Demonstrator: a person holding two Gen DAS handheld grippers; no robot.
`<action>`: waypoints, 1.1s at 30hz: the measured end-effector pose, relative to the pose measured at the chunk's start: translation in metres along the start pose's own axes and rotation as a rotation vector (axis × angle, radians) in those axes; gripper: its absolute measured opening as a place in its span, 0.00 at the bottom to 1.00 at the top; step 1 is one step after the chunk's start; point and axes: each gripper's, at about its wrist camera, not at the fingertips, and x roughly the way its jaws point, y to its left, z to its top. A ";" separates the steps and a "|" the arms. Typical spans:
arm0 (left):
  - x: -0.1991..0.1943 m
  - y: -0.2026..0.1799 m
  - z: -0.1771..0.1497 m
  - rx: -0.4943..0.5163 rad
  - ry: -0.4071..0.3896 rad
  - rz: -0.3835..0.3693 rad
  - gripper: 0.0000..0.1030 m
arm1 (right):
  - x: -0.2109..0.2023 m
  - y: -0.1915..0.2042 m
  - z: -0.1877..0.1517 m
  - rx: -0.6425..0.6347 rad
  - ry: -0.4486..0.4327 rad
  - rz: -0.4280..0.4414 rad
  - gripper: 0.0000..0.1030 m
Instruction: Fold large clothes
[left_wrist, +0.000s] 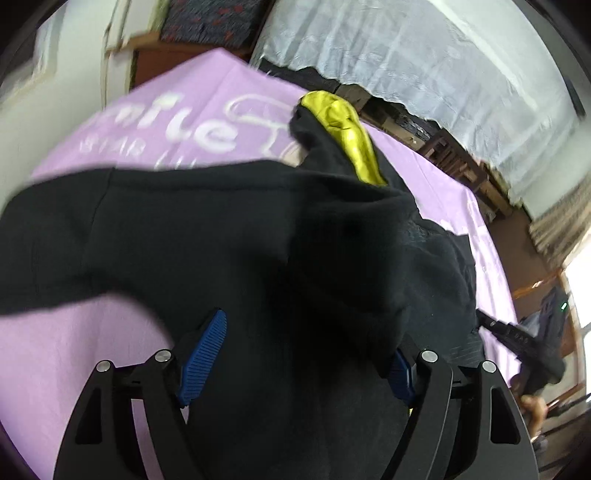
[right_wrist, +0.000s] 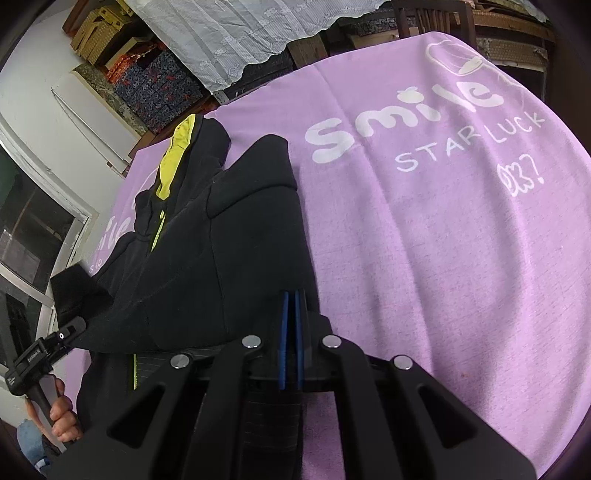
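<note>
A black hoodie (left_wrist: 240, 236) with a yellow hood lining (left_wrist: 347, 136) lies partly folded on a purple cloth (left_wrist: 74, 350) printed with white letters. My left gripper (left_wrist: 308, 334) hangs open just over the black fabric, its blue pads (left_wrist: 205, 354) wide apart and pressing on nothing. In the right wrist view the hoodie (right_wrist: 229, 240) stretches away to the left, yellow lining (right_wrist: 177, 155) at its far end. My right gripper (right_wrist: 291, 295) is shut on the hoodie's near edge, blue pads together, by the ribbed hem (right_wrist: 273, 406).
The purple cloth (right_wrist: 443, 258) spreads bare to the right of the hoodie. A person's hand (right_wrist: 62, 413) holds the other gripper's handle at the lower left. White lace cloth (right_wrist: 229, 33), stacked boxes (right_wrist: 159, 81) and dark wooden furniture (left_wrist: 461, 162) stand behind the table.
</note>
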 end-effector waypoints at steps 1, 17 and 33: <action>-0.002 0.006 0.000 -0.029 -0.004 -0.010 0.76 | 0.000 0.000 0.000 0.003 0.001 0.002 0.01; -0.012 -0.011 0.015 0.108 -0.075 0.075 0.07 | -0.003 -0.005 0.001 0.025 -0.002 0.013 0.01; 0.034 -0.013 0.041 0.246 -0.083 0.211 0.08 | 0.013 0.084 0.033 -0.174 -0.056 0.010 0.07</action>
